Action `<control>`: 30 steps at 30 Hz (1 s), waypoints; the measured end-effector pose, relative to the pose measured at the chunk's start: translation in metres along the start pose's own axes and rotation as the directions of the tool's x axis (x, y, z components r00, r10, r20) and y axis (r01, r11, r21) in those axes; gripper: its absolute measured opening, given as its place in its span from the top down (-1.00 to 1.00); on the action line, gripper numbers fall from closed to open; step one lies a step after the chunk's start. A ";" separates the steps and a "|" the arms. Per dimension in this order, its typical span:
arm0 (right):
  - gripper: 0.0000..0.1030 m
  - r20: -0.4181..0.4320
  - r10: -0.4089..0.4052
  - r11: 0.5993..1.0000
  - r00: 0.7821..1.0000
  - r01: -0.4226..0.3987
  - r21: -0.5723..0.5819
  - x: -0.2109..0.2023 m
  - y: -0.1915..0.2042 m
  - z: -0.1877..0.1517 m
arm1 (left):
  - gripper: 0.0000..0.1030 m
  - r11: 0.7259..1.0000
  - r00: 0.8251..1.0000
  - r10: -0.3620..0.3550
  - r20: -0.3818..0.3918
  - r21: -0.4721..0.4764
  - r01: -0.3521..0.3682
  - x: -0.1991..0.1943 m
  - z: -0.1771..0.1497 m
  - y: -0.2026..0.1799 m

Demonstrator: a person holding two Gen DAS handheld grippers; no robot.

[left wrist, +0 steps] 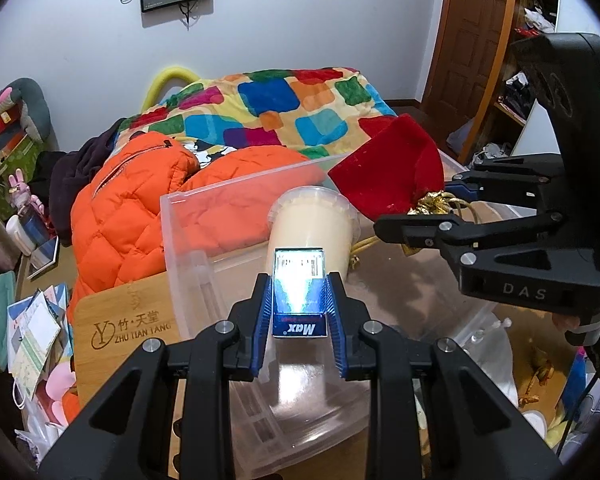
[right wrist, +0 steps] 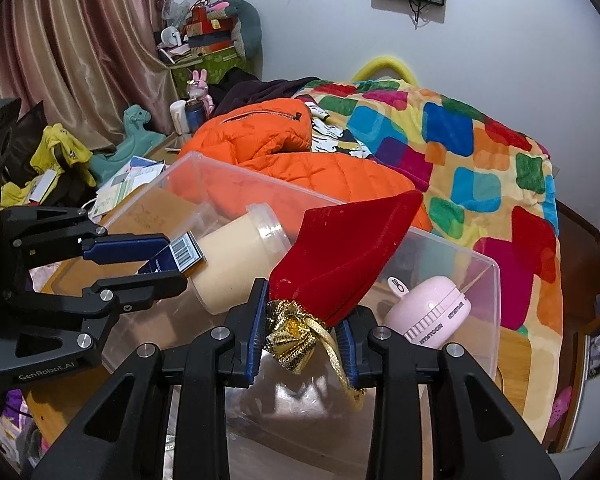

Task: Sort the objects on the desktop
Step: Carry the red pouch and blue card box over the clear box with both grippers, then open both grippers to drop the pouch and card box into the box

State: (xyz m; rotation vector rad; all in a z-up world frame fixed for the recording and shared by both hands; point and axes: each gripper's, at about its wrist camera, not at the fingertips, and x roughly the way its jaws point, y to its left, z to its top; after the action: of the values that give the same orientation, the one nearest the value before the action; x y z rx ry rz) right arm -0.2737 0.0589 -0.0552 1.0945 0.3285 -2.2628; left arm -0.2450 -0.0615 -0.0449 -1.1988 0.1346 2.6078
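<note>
The clear bin [right wrist: 480,280] on the table already holds 1 cream jar [right wrist: 236,256] and 1 pink gadget [right wrist: 432,316]. Above it, the right tool [right wrist: 304,336] grips a red pouch [right wrist: 348,256], the left tool [left wrist: 299,300] a small box [left wrist: 299,292]; both remain undropped.

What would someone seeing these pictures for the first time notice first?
Probably the red velvet pouch, pinched at its gold neck by the right gripper above the clear plastic bin. Next, the small blue box held between the left gripper's fingers over the same bin, in front of a cream-coloured tub. Behind everything, an orange puffer jacket and a bright patchwork blanket cover the bed.
</note>
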 end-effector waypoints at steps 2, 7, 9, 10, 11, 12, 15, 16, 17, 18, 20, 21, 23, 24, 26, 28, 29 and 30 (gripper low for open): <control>0.43 -0.006 -0.007 1.000 1.000 0.007 -0.008 0.002 0.001 -0.001 | 0.49 1.000 1.000 -0.003 0.001 0.001 0.003 0.000 0.000 -0.001; 0.43 -0.024 -0.007 1.000 1.000 0.007 -0.008 0.007 0.000 -0.004 | 0.49 1.000 1.000 0.009 0.004 0.018 -0.010 0.003 -0.001 -0.005; 0.43 -0.032 -0.006 1.000 0.999 0.006 -0.009 0.009 0.000 -0.005 | 0.49 0.999 1.000 0.022 0.006 0.029 -0.022 0.003 -0.002 -0.006; 0.43 -0.033 -0.007 1.000 0.999 0.007 -0.009 0.010 0.000 -0.006 | 0.49 0.999 1.000 0.021 0.005 0.029 -0.021 0.003 -0.002 -0.006; 0.43 -0.034 -0.008 1.000 0.999 0.007 -0.010 0.010 0.000 -0.007 | 0.49 0.999 1.000 0.022 0.005 0.028 -0.022 0.004 -0.001 -0.005; 0.43 -0.034 -0.009 1.000 0.999 0.009 -0.012 0.009 0.000 -0.007 | 0.49 0.999 1.000 0.021 0.005 0.030 -0.021 0.004 -0.001 -0.005; 0.43 -0.036 -0.013 1.000 0.999 0.013 -0.022 0.009 0.003 -0.008 | 0.49 0.999 1.000 0.021 0.001 0.030 -0.021 0.004 -0.001 -0.005; 0.43 -0.037 -0.016 1.000 0.999 0.015 -0.026 0.009 0.004 -0.007 | 0.49 0.999 1.000 0.021 0.000 0.030 -0.021 0.004 -0.001 -0.005; 0.43 -0.036 -0.019 0.999 0.999 0.018 -0.030 0.008 0.004 -0.007 | 0.49 0.999 1.000 0.022 -0.002 0.030 -0.022 0.005 -0.001 -0.005; 0.42 -0.036 -0.021 0.999 0.999 0.020 -0.032 0.008 0.005 -0.007 | 0.47 0.999 1.000 0.024 -0.003 0.029 -0.024 0.005 0.000 -0.005; 0.42 -0.036 -0.015 0.999 0.999 0.014 -0.029 0.006 0.005 -0.007 | 0.46 0.999 1.000 0.026 -0.005 0.029 -0.026 0.005 0.000 -0.005; 0.42 -0.035 -0.013 1.000 0.999 0.012 -0.029 0.005 0.005 -0.008 | 0.46 0.999 1.000 0.026 -0.005 0.031 -0.026 0.005 0.000 -0.005; 0.41 -0.033 -0.017 0.999 0.999 0.015 -0.038 0.003 0.006 -0.008 | 0.46 0.999 1.000 0.026 -0.005 0.037 -0.026 0.004 -0.001 -0.006; 0.41 -0.031 -0.023 0.999 0.999 0.021 -0.044 0.002 0.007 -0.008 | 0.46 0.999 1.000 0.031 -0.004 0.043 -0.031 0.003 -0.001 -0.007; 0.40 -0.029 -0.034 0.998 0.999 0.032 -0.060 -0.001 0.009 -0.009 | 0.40 0.998 0.999 0.036 -0.002 0.047 -0.036 0.002 -0.001 -0.008; 0.33 -0.026 -0.039 0.997 0.999 0.037 -0.066 -0.005 0.010 -0.009 | 0.28 0.998 0.999 0.043 0.004 0.046 -0.043 0.000 -0.001 -0.009; 0.26 -0.021 -0.043 0.997 0.999 0.041 -0.068 -0.007 0.011 -0.008 | 0.22 0.998 0.999 0.045 0.008 0.046 -0.046 -0.001 -0.001 -0.008; 0.15 -0.015 -0.047 0.997 0.999 0.046 -0.068 -0.009 0.011 -0.009 | 0.21 0.998 0.999 0.044 0.012 0.044 -0.045 -0.003 -0.001 -0.008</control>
State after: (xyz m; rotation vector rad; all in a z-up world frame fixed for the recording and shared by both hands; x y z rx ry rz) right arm -0.2572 0.0581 -0.0530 1.0815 0.4379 -2.2672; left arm -0.2404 -0.0544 -0.0430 -1.1800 0.2178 2.6347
